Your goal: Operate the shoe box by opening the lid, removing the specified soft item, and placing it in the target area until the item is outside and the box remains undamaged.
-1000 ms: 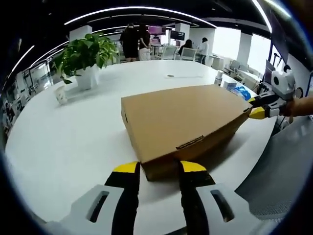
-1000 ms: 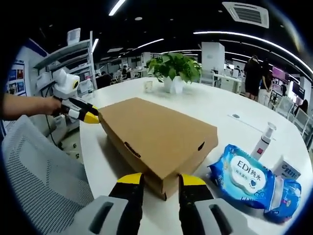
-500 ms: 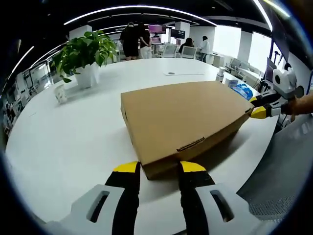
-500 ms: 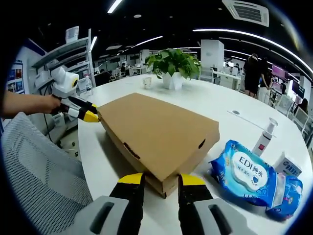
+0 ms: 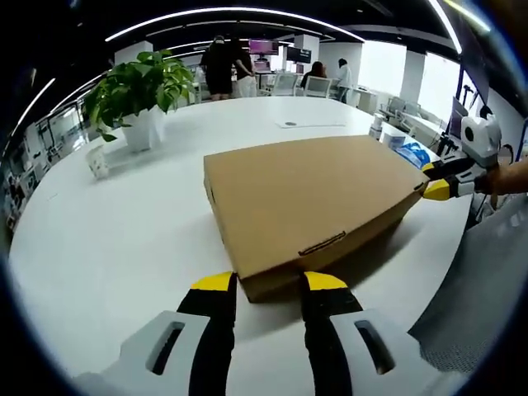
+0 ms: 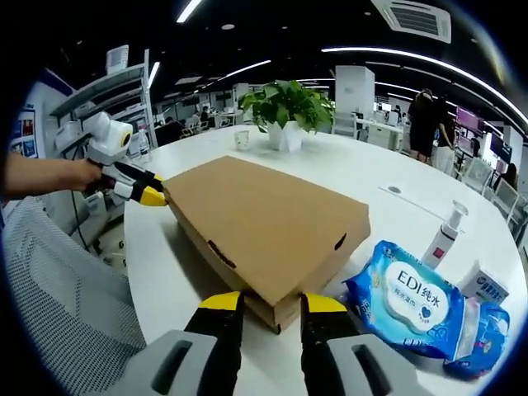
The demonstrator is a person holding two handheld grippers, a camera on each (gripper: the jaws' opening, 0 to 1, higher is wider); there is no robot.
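A broad white table [image 5: 107,239] with a smooth, glossy top and a curved edge carries everything. In the middle of it lies the shoe box [image 5: 309,194], flat plain brown cardboard, its lid down and a small tab slot in the side wall. The left tongs [image 5: 262,285] reach level along the table to one corner of the box, their yellow-tipped black jaws parted with the corner between them; whether they press on the cardboard cannot be told. The right tongs [image 6: 262,304] stand the same way at the opposite corner, jaws apart astride it. Beside the box in the right gripper view lies a soft blue wet-wipe pack [image 6: 412,307], a slim pump bottle [image 6: 443,236] behind it. A leafy potted plant [image 5: 136,91] stands well apart.
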